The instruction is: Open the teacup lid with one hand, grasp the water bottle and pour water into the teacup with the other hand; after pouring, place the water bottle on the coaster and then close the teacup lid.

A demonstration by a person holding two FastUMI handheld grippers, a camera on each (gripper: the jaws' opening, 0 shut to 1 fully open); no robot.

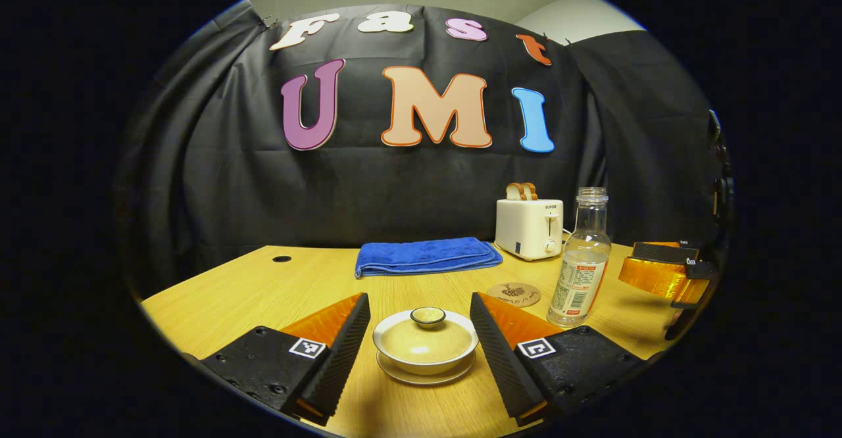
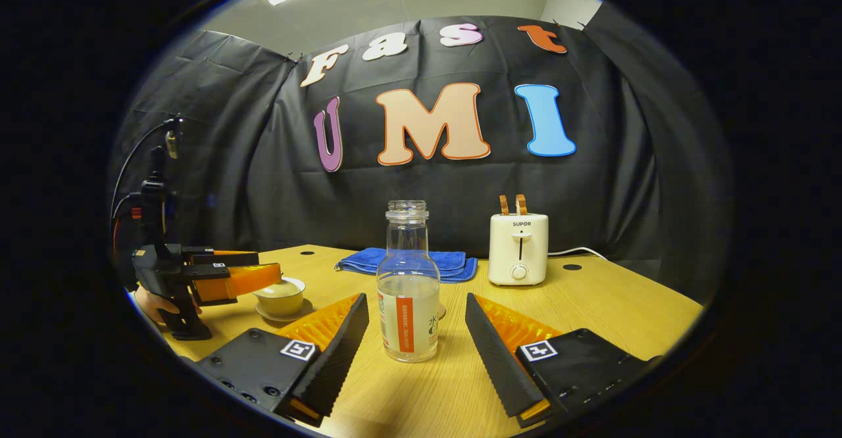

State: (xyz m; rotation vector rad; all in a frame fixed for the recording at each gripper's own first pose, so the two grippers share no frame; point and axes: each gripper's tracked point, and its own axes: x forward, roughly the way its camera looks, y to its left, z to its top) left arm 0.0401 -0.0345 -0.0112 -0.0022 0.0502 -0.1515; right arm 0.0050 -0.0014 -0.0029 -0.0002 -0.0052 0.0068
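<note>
A cream lidded teacup on its saucer stands between the fingers of my left gripper, which is open and touches neither side. The lid sits on the cup. To the right stands a clear uncapped water bottle, partly filled, with a round coaster to its left. In the right gripper view the bottle is upright between the fingers of my open right gripper, apart from both. The right gripper shows just right of the bottle. The left gripper hovers by the teacup.
A white toaster holding toast stands at the back right, and a folded blue towel lies at the back middle. A hand holds the left gripper. The wooden table ends close in front of both grippers.
</note>
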